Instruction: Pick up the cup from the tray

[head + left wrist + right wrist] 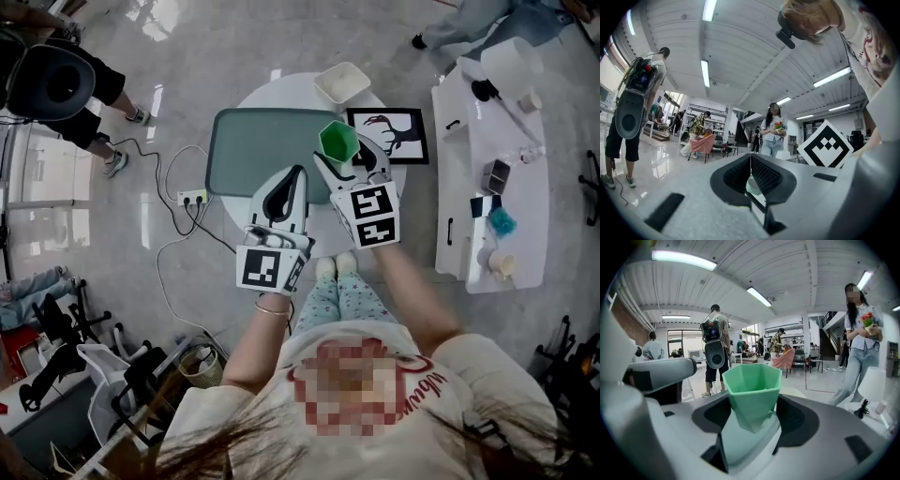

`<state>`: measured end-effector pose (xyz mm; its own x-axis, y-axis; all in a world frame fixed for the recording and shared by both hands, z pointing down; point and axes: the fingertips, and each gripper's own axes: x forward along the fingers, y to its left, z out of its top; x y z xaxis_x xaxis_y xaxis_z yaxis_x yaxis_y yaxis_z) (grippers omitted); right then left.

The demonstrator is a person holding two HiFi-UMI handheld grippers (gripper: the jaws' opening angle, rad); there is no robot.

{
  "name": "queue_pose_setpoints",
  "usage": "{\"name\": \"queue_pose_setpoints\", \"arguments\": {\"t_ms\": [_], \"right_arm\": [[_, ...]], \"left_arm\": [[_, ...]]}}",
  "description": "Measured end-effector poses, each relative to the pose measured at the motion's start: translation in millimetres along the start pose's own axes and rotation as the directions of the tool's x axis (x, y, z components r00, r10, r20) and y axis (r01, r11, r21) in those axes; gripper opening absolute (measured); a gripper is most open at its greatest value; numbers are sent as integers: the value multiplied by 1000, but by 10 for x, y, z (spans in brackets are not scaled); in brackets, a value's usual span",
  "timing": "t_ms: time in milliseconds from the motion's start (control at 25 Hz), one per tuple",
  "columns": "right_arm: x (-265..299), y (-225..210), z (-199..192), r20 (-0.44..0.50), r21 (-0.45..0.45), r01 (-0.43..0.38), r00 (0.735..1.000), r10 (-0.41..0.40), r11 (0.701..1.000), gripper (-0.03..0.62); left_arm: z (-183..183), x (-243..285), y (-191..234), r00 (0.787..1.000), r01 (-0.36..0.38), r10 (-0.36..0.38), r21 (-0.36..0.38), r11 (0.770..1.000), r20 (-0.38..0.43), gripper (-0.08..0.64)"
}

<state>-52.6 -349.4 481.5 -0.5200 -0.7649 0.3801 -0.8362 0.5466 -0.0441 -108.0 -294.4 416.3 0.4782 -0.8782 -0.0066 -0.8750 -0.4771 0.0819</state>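
Observation:
A green faceted cup (338, 141) stands upright between the jaws of my right gripper (339, 156), which is shut on it. It is over the right edge of the grey-green tray (244, 150). In the right gripper view the cup (752, 385) fills the gap between the jaws of the right gripper (752, 416), with the tray's surface (740, 446) just below. Whether the cup's base touches the tray I cannot tell. My left gripper (298, 172) hovers over the tray's near edge. In its own view the left gripper (750, 161) has its jaws pressed together and holds nothing.
The tray lies on a round white table (272, 94), with a white bowl (342, 82) at the far side and a framed bird picture (394, 134) to the right. A long white table (487, 187) with small items stands further right. A power strip (192, 197) and cables lie on the floor at left.

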Motion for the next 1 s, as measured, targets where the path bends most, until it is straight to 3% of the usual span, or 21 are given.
{"name": "queue_pose_setpoints", "arguments": {"t_ms": [560,1000], "right_arm": [[-574,-8,677,77,-21,24,997,-23,999,290],[-826,80,877,119,-43,13,993,-8,999,290]], "left_arm": [[506,46,-141,998,32,-34,43,999,60,15],[656,21,-284,995,48,-54,70,996,85,15]]}}
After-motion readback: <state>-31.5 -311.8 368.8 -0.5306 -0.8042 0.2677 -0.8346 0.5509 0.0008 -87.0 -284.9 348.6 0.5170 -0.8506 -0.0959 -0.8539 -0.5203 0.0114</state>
